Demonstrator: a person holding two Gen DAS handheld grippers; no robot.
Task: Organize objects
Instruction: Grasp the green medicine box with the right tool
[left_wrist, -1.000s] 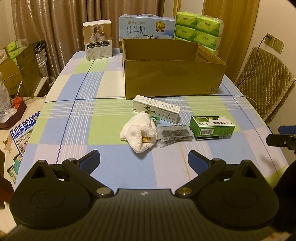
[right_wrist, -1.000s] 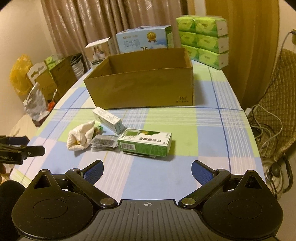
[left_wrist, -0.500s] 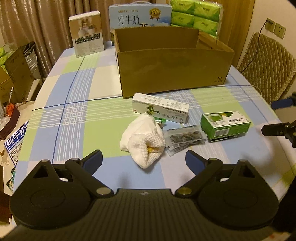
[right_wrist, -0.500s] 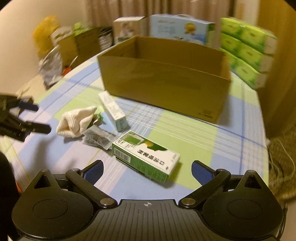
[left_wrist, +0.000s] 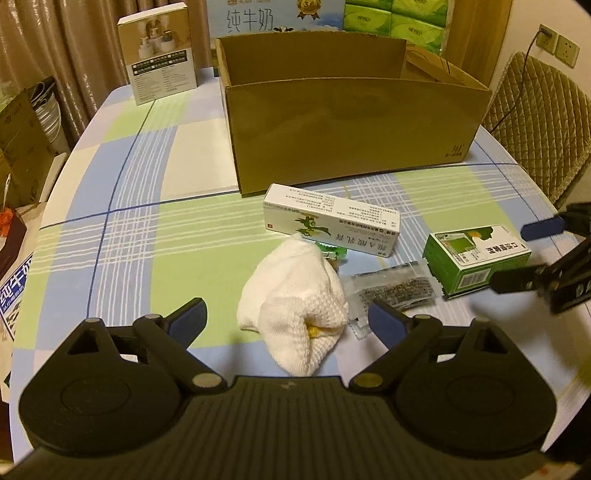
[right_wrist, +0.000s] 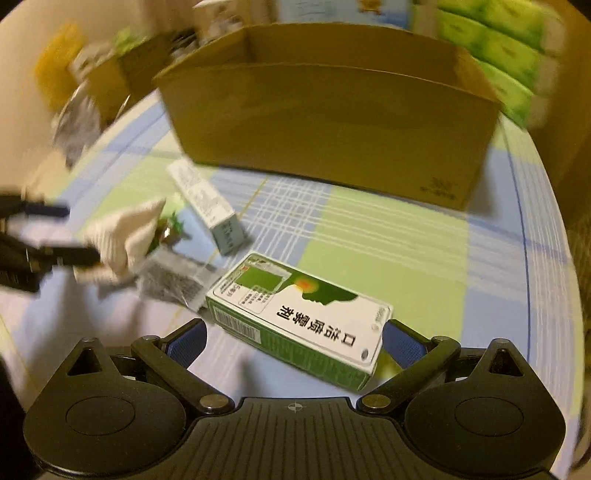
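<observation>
- The cardboard box (left_wrist: 351, 122) is plain brown corrugated board, matt and unprinted apart from a small mark.
- The cloth (left_wrist: 295, 295) is white knitted fabric with a coarse waffle texture.
- The green carton (right_wrist: 299, 321) and the white carton (left_wrist: 332, 225) are printed paperboard, smooth with a slight sheen.
- The sachet (left_wrist: 395, 291) is clear crinkled plastic film, glossy.
- The table (left_wrist: 147, 206) wears a checked covering, smooth and softly reflective.
- The left tool (left_wrist: 288, 325) is matt black plastic with ribbed blue pads (left_wrist: 192, 321) and shiny metal pivot pins.
- The chair (left_wrist: 535, 110) has quilted tan fabric.
</observation>
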